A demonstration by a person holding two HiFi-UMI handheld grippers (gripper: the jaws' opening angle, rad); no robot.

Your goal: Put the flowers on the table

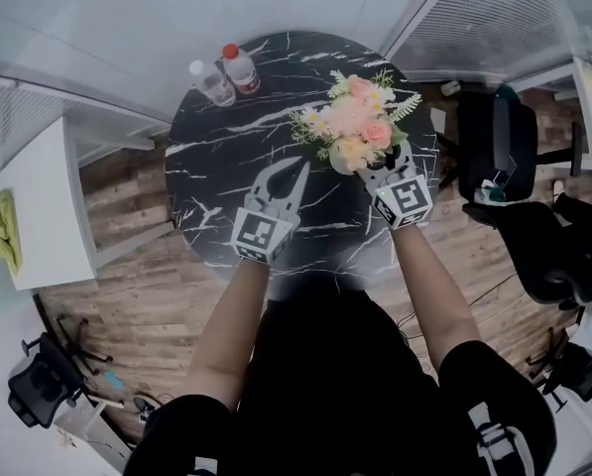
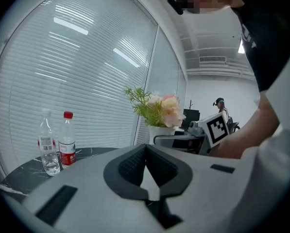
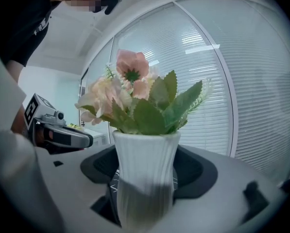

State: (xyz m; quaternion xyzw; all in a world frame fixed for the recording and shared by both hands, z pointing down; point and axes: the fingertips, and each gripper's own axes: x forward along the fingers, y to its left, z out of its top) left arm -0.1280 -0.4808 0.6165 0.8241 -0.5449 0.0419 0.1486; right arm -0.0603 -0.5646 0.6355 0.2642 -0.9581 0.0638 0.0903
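Right gripper (image 1: 377, 175) clamps a ribbed white vase (image 3: 145, 169) holding pink flowers (image 1: 353, 117). Left gripper (image 1: 294, 172) jaws meet, empty. 2 clear bottles (image 1: 226, 75) stand on the round marbled table (image 1: 216, 167).

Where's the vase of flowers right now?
In the head view, the vase of flowers is held in the right claw over the right half of the black marble table, just right of the empty left claw.
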